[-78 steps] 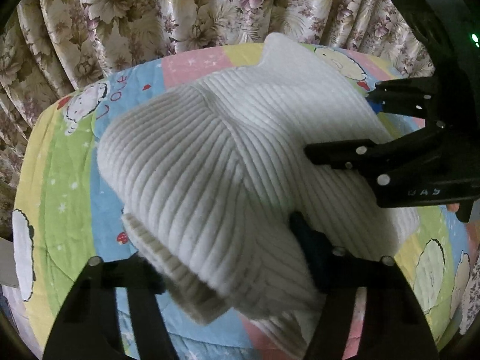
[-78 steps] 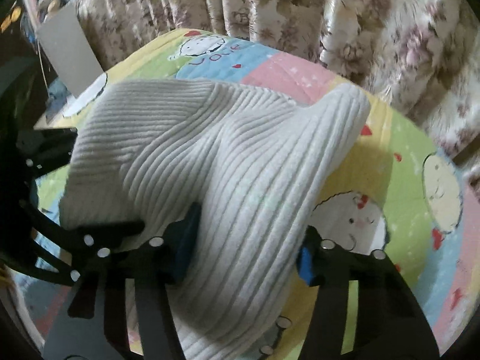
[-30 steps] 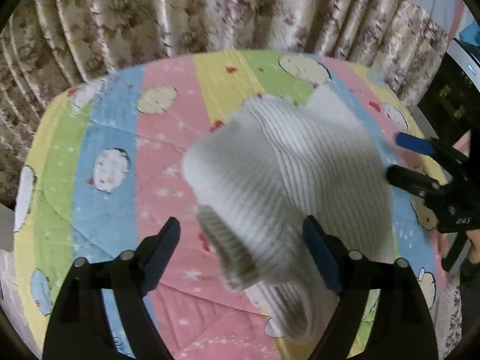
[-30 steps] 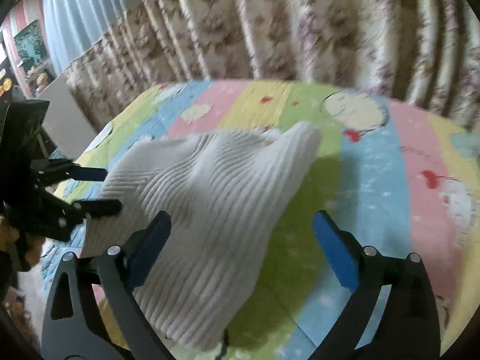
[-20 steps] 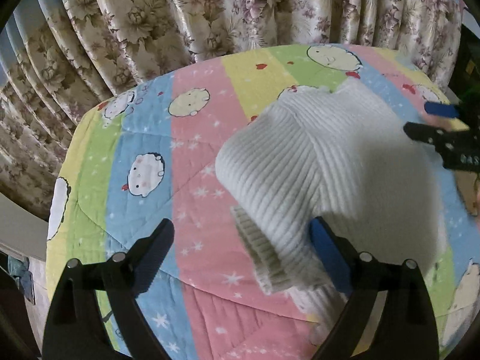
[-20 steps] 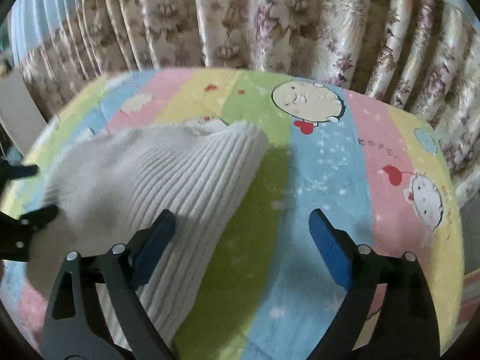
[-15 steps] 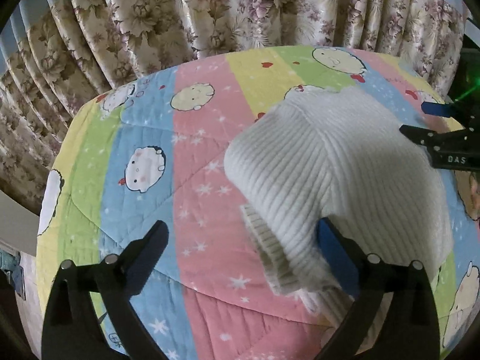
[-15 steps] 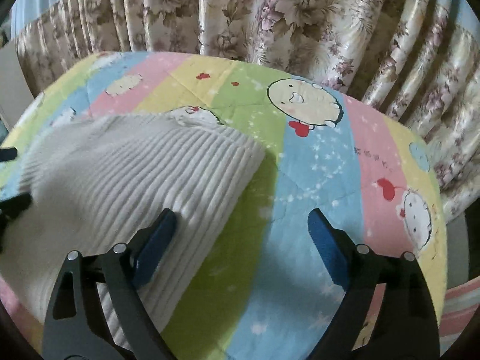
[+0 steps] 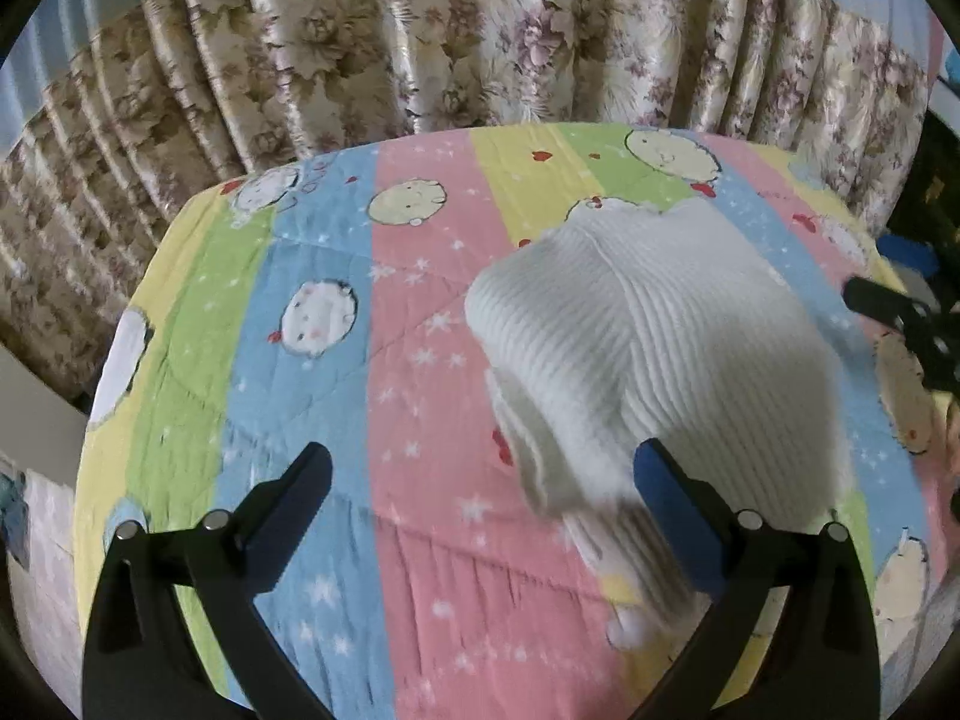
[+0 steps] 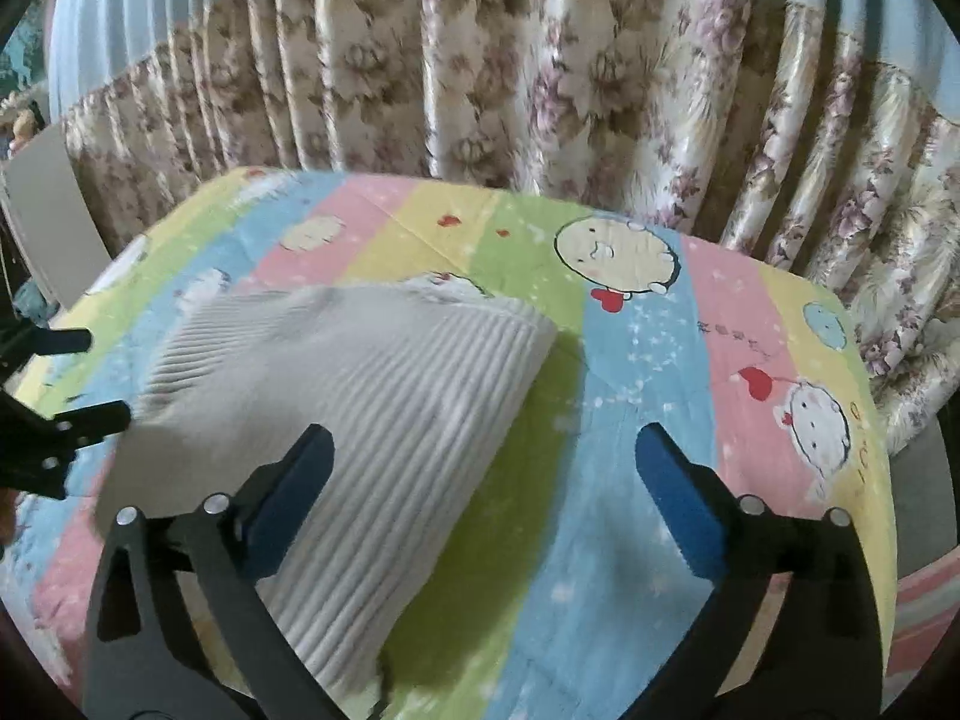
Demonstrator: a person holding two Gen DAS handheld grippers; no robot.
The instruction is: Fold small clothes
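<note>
A white ribbed knit garment (image 9: 660, 348) lies folded in a loose bundle on the striped cartoon quilt (image 9: 336, 360). My left gripper (image 9: 480, 474) is open, held above the quilt, its right finger over the bundle's near edge. In the right wrist view the same garment (image 10: 360, 384) lies to the left. My right gripper (image 10: 483, 471) is open above it, the left finger over the knit and the right finger over bare quilt (image 10: 630, 360). Each gripper shows at the edge of the other's view: the right gripper (image 9: 900, 312) and the left gripper (image 10: 54, 384).
Floral curtains (image 9: 480, 36) hang close behind the quilt's far edge. A grey board (image 10: 48, 216) stands at the left of the right wrist view. Dark furniture (image 9: 936, 180) sits at the right edge of the left wrist view.
Both grippers let go of the knit garment, opened and pulled back from it. The garment dropped into a folded bundle on the quilt and now lies still.
</note>
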